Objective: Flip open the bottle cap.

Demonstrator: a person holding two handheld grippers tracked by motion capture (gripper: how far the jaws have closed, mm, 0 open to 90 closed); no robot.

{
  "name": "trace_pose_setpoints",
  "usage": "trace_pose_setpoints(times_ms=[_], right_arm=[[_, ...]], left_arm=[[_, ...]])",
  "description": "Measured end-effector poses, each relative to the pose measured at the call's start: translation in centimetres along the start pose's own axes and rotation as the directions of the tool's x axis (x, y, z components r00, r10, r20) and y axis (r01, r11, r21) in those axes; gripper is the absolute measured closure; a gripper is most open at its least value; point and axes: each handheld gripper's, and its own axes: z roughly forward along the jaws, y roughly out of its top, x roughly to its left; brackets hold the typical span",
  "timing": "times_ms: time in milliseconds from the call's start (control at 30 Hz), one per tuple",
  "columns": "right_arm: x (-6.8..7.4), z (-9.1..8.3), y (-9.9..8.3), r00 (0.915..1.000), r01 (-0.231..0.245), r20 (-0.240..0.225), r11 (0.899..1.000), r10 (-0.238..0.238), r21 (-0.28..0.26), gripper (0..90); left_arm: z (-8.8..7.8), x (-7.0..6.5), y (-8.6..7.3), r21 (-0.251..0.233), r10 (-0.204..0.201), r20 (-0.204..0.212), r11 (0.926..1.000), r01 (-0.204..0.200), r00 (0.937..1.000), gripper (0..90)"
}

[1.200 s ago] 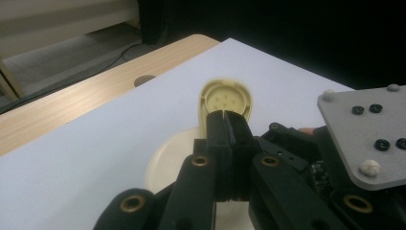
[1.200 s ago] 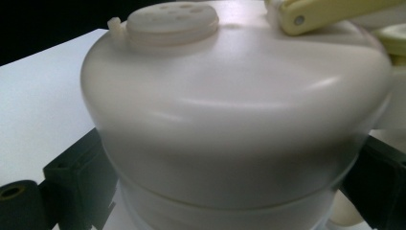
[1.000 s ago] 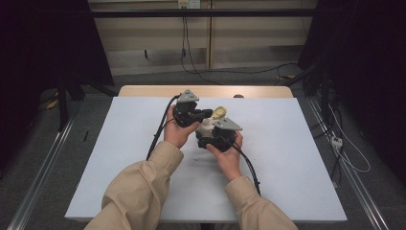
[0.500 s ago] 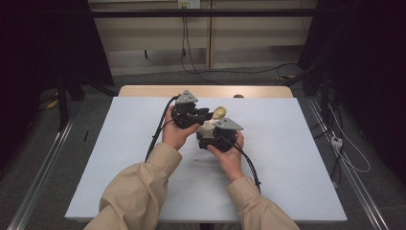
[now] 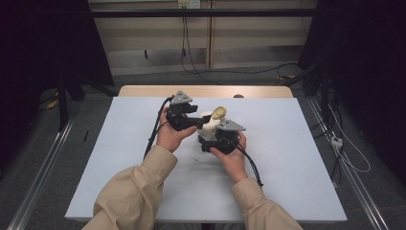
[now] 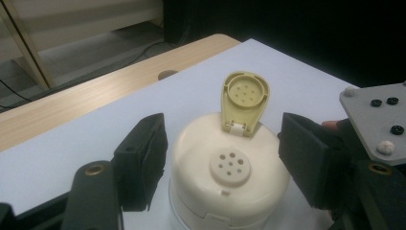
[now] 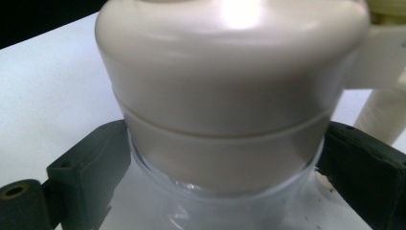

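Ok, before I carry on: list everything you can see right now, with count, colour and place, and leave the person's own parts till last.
shaker jar: one, cream cap on a clear body, mid-table between the two grippers
flip lid: one, yellowish, hinged open and standing up at the cap's far edge, shaker holes showing
table: one, white top with a bare wood strip along the far edge
wall cables: a few, black, hanging behind the table
left gripper: one, black, jaws open on either side of the cap, not touching it
right gripper: one, black, jaws closed on the jar just below the cap
hands: two, one behind each gripper
sleeves: two, tan, entering from the bottom edge
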Motion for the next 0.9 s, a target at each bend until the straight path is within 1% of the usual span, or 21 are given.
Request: trace_pose_setpoints(times_ms=[100,167,267,300,333,400,467,533,667,767,900], right_arm=[[-0.3,-0.4,-0.2,0.9999,-0.013,-0.008,1.000,0.013,-0.004,5.0],[-0.4,-0.7,-0.3,0.9999,-0.012,-0.010,1.000,0.012,0.000,5.1],[-0.6,-1.2,-0.3,0.9999,-0.008,-0.013,1.000,0.008,-0.005,5.5],[-0.6,-1.3,-0.3,0.9999,-0.008,-0.015,1.000,0.008,-0.007,5.5],[-0.7,-1.4,-0.2,0.9998,-0.008,-0.016,1.000,0.008,-0.010,5.8],[-0.7,-1.6,-0.2,0.9997,-0.013,-0.021,1.000,0.013,-0.012,5.7],[-0.7,-1.8,-0.1,0.9993,-0.012,-0.035,1.000,0.012,-0.023,6.1],[-0.7,-2.1,0.0,0.9992,-0.007,-0.041,1.000,0.006,-0.022,6.1],[-0.7,-2.8,0.1,0.9986,0.016,-0.051,1.000,-0.017,-0.025,5.9],[-0.9,-3.3,0.1,0.9978,0.004,-0.065,1.000,-0.005,-0.026,5.9],[-1.2,-4.2,0.0,0.9963,0.010,-0.085,1.000,-0.012,-0.020,6.0]], left_arm=[[-0.1,0.0,-0.2,-0.003,-0.008,0.000,1.0000,0.008,1.0000,27.9],[-0.2,0.0,-0.4,-0.004,-0.007,-0.001,1.0000,0.007,1.0000,26.0],[-0.4,0.1,-0.5,-0.004,-0.019,0.006,0.9998,0.019,0.9998,22.8],[-0.4,0.2,-0.6,-0.009,-0.016,0.005,0.9998,0.016,0.9999,22.3],[-0.5,0.1,-0.6,-0.014,-0.022,0.006,0.9997,0.022,0.9997,21.7],[-0.7,0.2,-0.7,-0.016,-0.019,0.005,0.9997,0.019,0.9998,20.0],[-1.0,0.2,-0.8,-0.017,-0.027,0.010,0.9995,0.027,0.9996,18.4],[-1.4,0.3,-0.9,-0.021,-0.025,0.012,0.9995,0.025,0.9996,16.8],[-2.2,0.6,-1.5,-0.026,-0.040,0.016,0.9989,0.040,0.9991,14.0],[-2.8,0.8,-2.0,-0.030,-0.055,0.023,0.9980,0.055,0.9982,12.1],[-3.7,1.1,-2.7,-0.031,-0.048,0.026,0.9983,0.049,0.9985,11.4]])
